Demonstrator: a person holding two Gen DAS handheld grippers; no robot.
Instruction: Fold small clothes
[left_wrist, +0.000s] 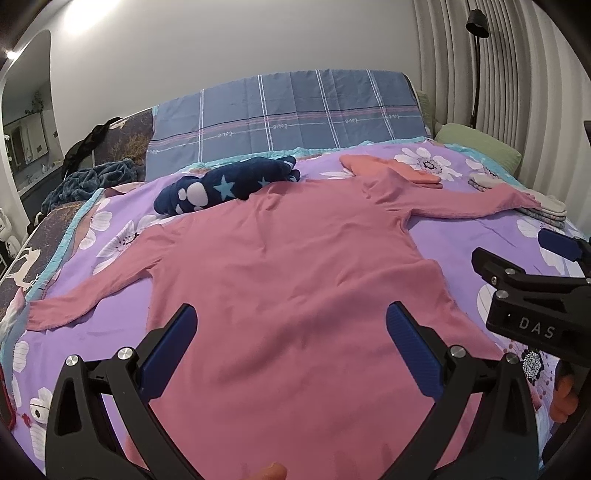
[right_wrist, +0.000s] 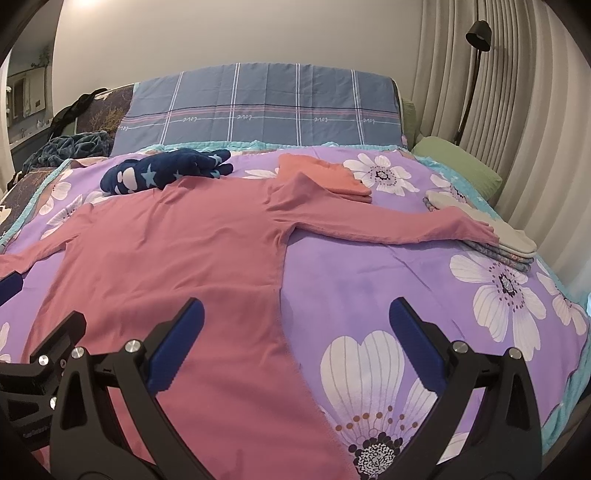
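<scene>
Pink long-sleeved top (left_wrist: 280, 266) lay spread flat across the purple flowered bedspread (right_wrist: 388, 280), front down or up I could not tell, body toward the near edge, neck toward the far pillows, one sleeve (left_wrist: 85, 299) running out left and the other sleeve (right_wrist: 391, 225) reaching right until its cuff rested on a small stack of folded pale cloths (right_wrist: 517, 247). It looked thin, light and limp, the sort of knit that sags and slides on itself when lifted, so I judged it would need pinching at an edge or seam rather than in the open middle: the hem corners near the person, or a shoulder and cuff to bring a sleeve across. Both tools hovered over the near hem with nothing in them. The left gripper (left_wrist: 291, 354) had its blue pads spread wide above the body of the top; the right gripper (right_wrist: 295, 343) was likewise parted, straddling the top's right side edge, one pad over pink cloth and one over bedspread. Counting: one top laid out to fold, two sleeves, two grippers. Farther off sat one folded orange garment (right_wrist: 332, 177) touching the collar, one navy star-patterned bundle (right_wrist: 166, 171) by the left shoulder, one green pillow (right_wrist: 458, 166) and one black floor lamp (right_wrist: 476, 33) at the right.
</scene>
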